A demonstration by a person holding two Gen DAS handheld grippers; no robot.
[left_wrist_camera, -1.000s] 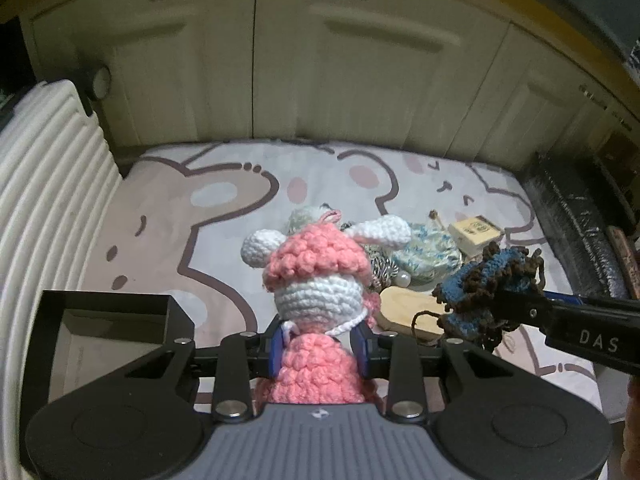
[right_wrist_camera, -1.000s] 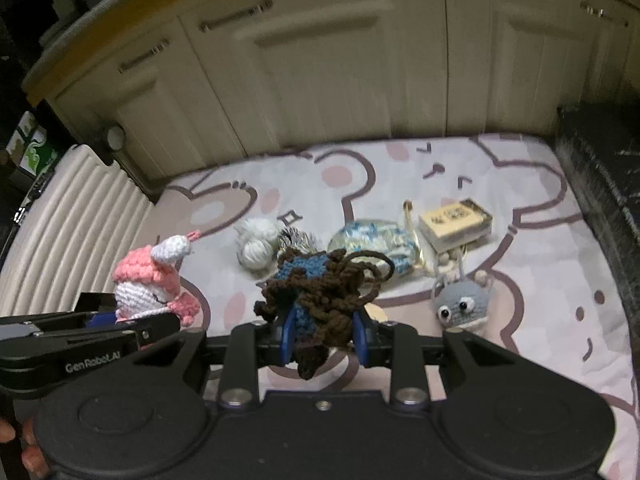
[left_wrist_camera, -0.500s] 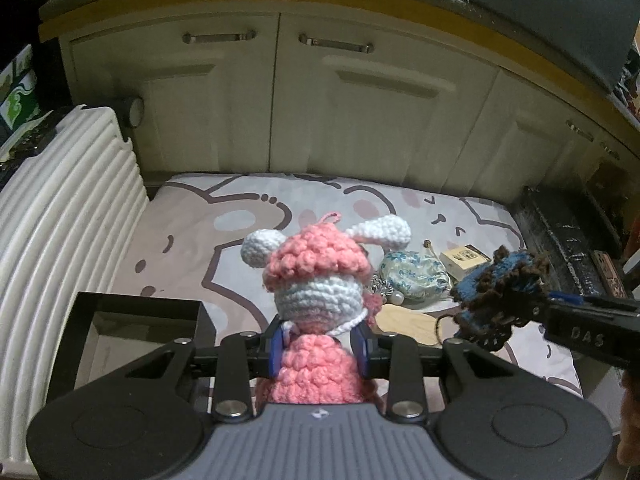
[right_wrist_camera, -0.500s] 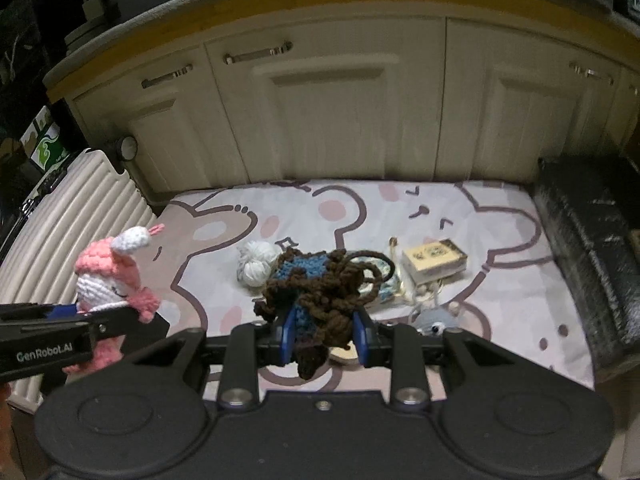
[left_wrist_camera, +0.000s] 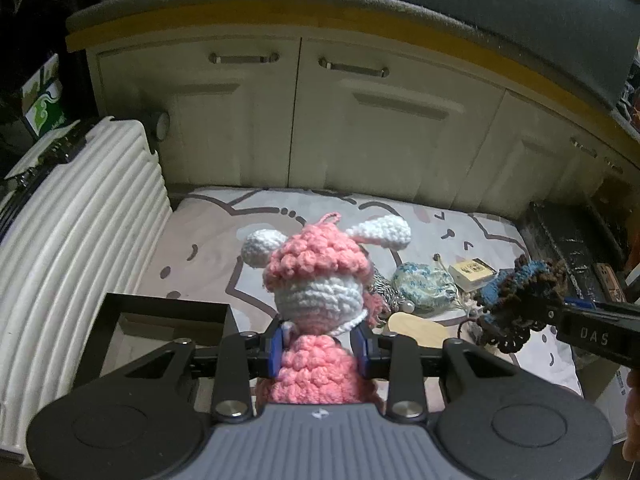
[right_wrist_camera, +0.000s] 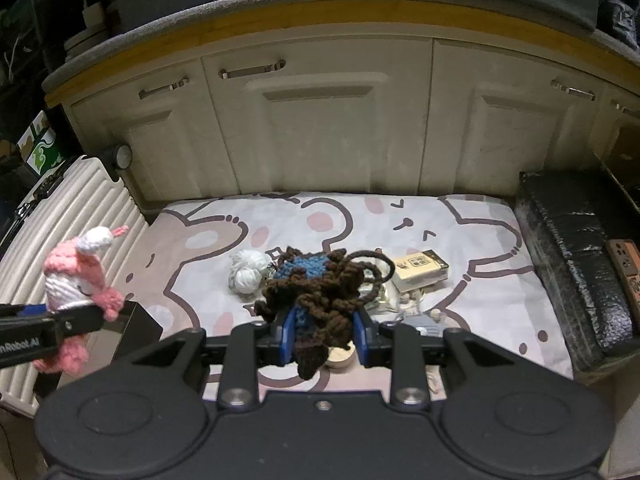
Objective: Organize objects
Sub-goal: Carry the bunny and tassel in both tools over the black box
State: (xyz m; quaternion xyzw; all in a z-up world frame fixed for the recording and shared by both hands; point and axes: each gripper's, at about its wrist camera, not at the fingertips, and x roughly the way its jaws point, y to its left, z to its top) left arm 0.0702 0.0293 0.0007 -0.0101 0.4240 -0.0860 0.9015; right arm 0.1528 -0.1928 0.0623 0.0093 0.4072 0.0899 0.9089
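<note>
A pink and white crochet doll (left_wrist_camera: 316, 276) stands upright between the blue pads of my left gripper (left_wrist_camera: 320, 344), which is shut on its pink body. In the right wrist view the doll (right_wrist_camera: 76, 280) hangs at the far left, above a black open box (right_wrist_camera: 136, 324). My right gripper (right_wrist_camera: 322, 336) is shut on a blue and brown crochet piece (right_wrist_camera: 320, 288) with loose brown strands hanging down. The left wrist view shows that piece (left_wrist_camera: 516, 296) at the right, held off the mat. The black box (left_wrist_camera: 168, 312) lies just left of the left gripper.
On the bear-print mat (right_wrist_camera: 200, 240) lie a white yarn ball (right_wrist_camera: 248, 272), a teal pouch (left_wrist_camera: 424, 284), a small cardboard box (right_wrist_camera: 420, 268) and a wooden piece (left_wrist_camera: 416, 328). A white ribbed suitcase (left_wrist_camera: 72, 232) borders the left, a black bundle (right_wrist_camera: 568, 264) the right, cabinet doors (right_wrist_camera: 320, 128) the back.
Both grippers have risen away from the mat with their crochet items still held. More of the cabinets and the countertop now shows, and the things on the mat look smaller.
</note>
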